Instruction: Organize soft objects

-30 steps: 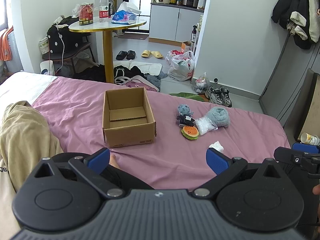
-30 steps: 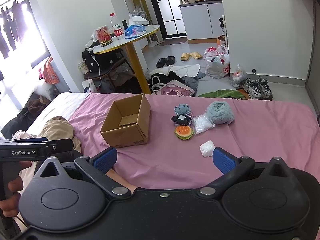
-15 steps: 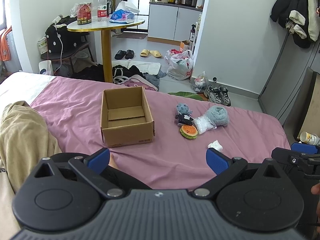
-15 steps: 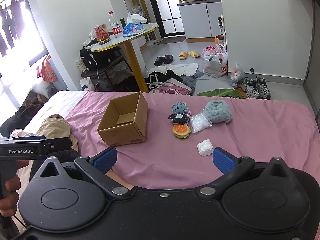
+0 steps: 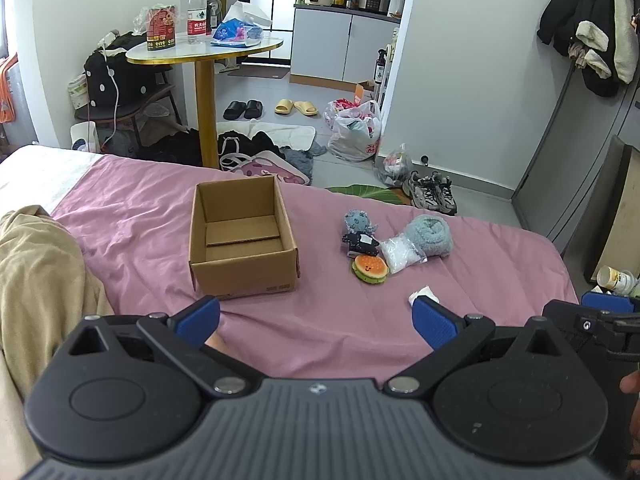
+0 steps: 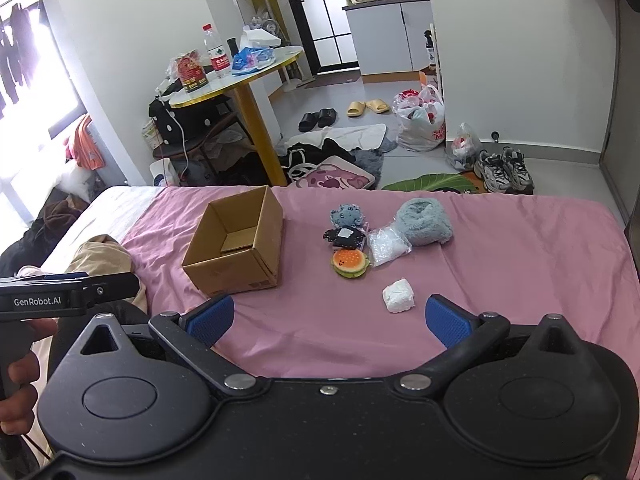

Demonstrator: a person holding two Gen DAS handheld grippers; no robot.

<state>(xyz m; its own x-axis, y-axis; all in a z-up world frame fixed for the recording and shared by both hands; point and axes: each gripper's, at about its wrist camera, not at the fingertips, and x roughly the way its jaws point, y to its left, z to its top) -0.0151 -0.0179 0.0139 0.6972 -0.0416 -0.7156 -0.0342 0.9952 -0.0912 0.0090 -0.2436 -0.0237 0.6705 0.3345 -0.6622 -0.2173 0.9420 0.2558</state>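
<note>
An open, empty cardboard box [image 5: 244,236] [image 6: 236,244] stands on the pink bed sheet [image 5: 132,216]. To its right lie a grey-blue plush [image 5: 359,222] [image 6: 346,216], a small black toy [image 5: 361,241] [image 6: 345,237], a burger plush [image 5: 370,268] [image 6: 351,263], a clear plastic bag [image 5: 402,253] [image 6: 387,245], a fluffy grey roll [image 5: 430,234] [image 6: 424,220] and a white wad [image 5: 423,293] [image 6: 398,295]. My left gripper [image 5: 316,318] is open, well short of the box. My right gripper [image 6: 329,318] is open, with the white wad just beyond its fingers.
A beige blanket [image 5: 36,276] lies on the bed's left side. Beyond the bed stand a round table with a gold leg [image 5: 206,104], bags, slippers and shoes [image 5: 430,196] on the floor. A hand [image 6: 16,392] holds the left gripper's handle.
Both cameras have shifted slightly toward the toys, so the box and toys sit a little lower and nearer in view. Both grippers stay open; nothing on the bed has moved.
</note>
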